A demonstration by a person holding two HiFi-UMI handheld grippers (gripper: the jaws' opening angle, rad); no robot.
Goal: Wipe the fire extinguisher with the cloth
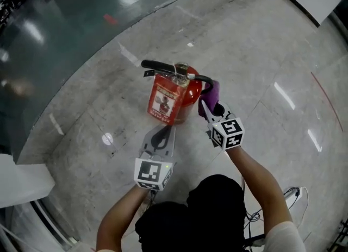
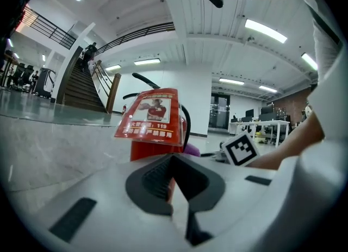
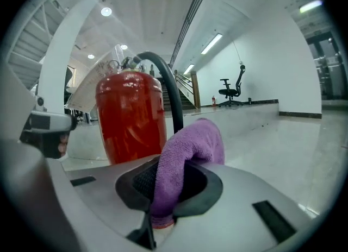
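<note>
Head view: the red fire extinguisher (image 1: 185, 90) stands upright on the pale stone floor (image 1: 261, 55), with a tag (image 1: 162, 103) hanging on its near side. The left gripper (image 1: 164, 130) points at the tag from just below. The right gripper (image 1: 209, 107) presses a purple cloth (image 1: 213, 93) against the extinguisher's right flank.

Left gripper view: the fingers (image 2: 149, 177) are drawn together to a thin slit and hold nothing. The tagged extinguisher (image 2: 145, 149) stands just ahead.

Right gripper view: the fingers (image 3: 142, 183) are clamped on the cloth (image 3: 190, 147), which bulges forward beside the extinguisher's black hose (image 3: 171, 93).
</note>
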